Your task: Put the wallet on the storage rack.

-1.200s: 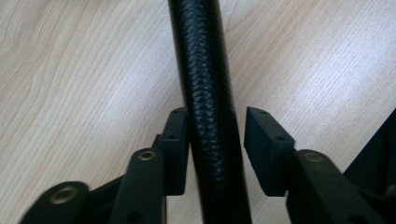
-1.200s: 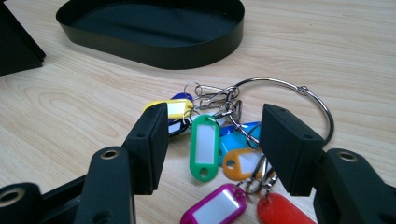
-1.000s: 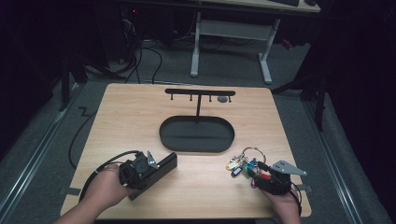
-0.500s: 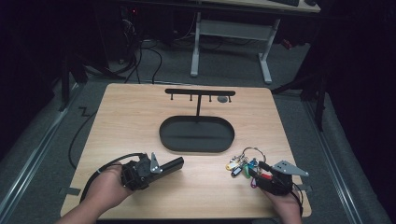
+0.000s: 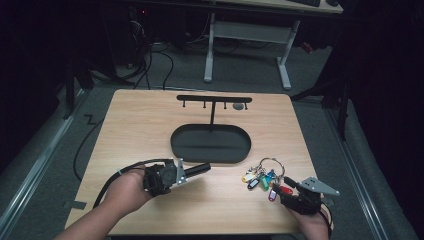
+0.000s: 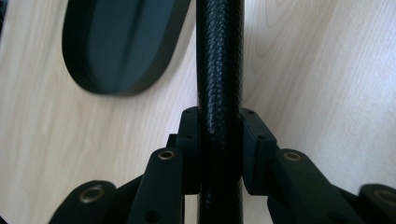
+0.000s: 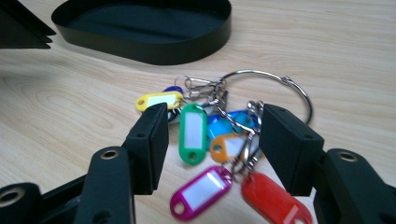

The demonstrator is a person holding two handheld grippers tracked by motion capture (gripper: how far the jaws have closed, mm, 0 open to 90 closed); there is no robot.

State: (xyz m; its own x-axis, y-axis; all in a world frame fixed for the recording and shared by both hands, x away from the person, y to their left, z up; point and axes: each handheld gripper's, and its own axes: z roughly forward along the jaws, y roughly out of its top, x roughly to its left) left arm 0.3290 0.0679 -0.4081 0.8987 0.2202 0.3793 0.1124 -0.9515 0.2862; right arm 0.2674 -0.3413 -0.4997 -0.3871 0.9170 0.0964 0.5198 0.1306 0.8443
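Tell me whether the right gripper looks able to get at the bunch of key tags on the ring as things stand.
Probably yes. The right gripper has its jaws open to either side of the key tags, which lie loose on the table just ahead of it. Nothing lies between them, and the black tray sits farther back.

left tongs (image 5: 200,169): all black, brass-ringed pivots, small screw holes, black cable | right tongs (image 5: 280,187): black, grey three-cornered plate on top | forearms bare, no sleeves

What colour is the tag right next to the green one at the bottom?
The pink tag is magenta with a white label, clearest in the right gripper view.
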